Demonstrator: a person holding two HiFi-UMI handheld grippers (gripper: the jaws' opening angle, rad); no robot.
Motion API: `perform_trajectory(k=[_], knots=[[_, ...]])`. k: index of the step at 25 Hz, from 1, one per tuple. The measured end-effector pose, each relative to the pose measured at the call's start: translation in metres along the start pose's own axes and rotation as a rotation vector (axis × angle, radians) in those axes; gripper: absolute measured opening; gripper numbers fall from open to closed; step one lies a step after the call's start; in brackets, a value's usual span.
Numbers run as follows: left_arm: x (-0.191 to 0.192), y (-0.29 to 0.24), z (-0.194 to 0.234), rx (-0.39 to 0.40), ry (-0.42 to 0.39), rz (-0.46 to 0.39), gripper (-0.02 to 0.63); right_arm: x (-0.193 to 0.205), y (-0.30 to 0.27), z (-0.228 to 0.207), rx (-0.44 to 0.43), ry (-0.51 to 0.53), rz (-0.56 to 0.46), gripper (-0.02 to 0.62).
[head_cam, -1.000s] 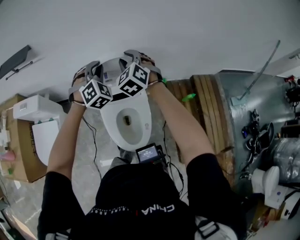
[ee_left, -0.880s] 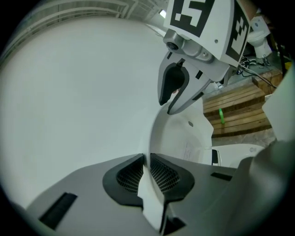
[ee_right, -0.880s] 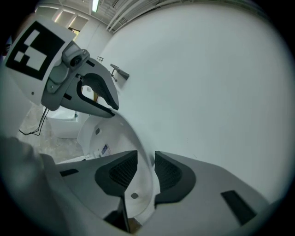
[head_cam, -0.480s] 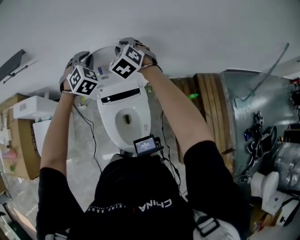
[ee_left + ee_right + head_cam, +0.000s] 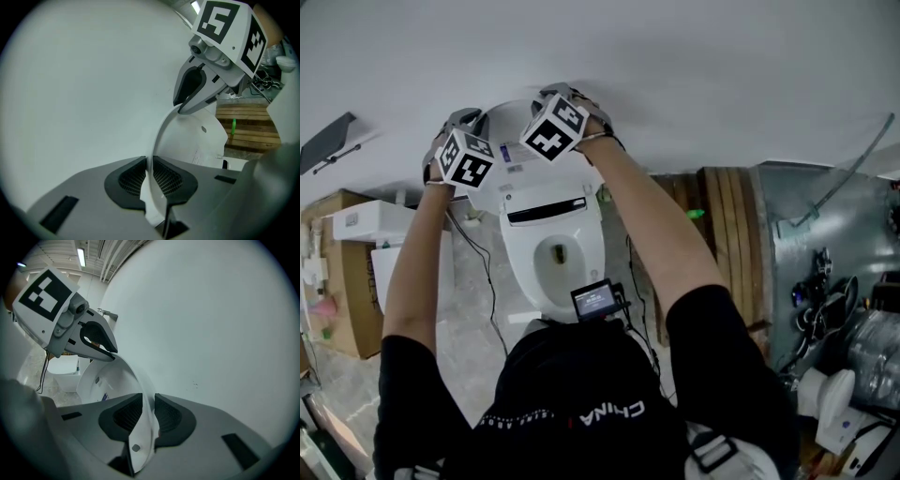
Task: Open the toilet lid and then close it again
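Compared with a second ago, the toilet lid (image 5: 514, 148) is carried further up and back from the toilet bowl (image 5: 555, 255). Both grippers are now found beyond the bowl's rear, where earlier they were over its back part. The lid is held nearly upright behind the bowl, close to the wall (image 5: 694, 56), and the bowl is left uncovered.

Trouble could be caused if the lid is pushed on into the wall behind the bowl. It is gripped only at its thin rim, so a slip could be brought on as the lid turns about its hinge, and the lid could then be dropped onto the bowl. A twist at the hinge could be produced if one side is led ahead of the other.

The left gripper (image 5: 150, 177) is nearly closed, its ribbed pads (image 5: 165, 177) pressed on the lid's edge. The right gripper (image 5: 147, 417) is likewise clamped narrowly on the rim, further along the same edge above the bowl.
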State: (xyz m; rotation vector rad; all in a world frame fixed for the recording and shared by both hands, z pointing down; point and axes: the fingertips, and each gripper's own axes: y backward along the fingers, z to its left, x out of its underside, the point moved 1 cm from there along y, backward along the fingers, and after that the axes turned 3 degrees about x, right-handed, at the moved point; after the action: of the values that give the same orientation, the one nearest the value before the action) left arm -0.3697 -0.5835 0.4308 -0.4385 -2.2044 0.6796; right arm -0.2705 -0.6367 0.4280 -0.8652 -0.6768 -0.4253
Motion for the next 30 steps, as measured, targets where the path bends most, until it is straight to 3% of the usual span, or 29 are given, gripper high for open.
perform_trajectory(k=[7,16,21,24,30], knots=[[-0.001,-0.005,0.005,0.005,0.001,-0.002,0.054,-0.002,-0.007,-0.004,-0.013,0.015,0.000,0.084],[0.003,0.006,-0.008,-0.005,-0.072,-0.043,0.059,0.002,0.002,0.005,-0.001,0.086,0.016,0.087],[0.007,0.016,-0.015,0.064,-0.050,-0.045,0.209,0.007,0.009,0.014,-0.022,0.134,0.033,0.202],[0.009,0.028,-0.014,0.065,-0.028,-0.065,0.218,-0.002,0.022,0.010,-0.005,0.102,-0.005,0.238],[0.016,0.071,-0.022,0.079,0.003,-0.152,0.223,-0.010,0.056,0.017,0.024,-0.040,-0.067,0.245]])
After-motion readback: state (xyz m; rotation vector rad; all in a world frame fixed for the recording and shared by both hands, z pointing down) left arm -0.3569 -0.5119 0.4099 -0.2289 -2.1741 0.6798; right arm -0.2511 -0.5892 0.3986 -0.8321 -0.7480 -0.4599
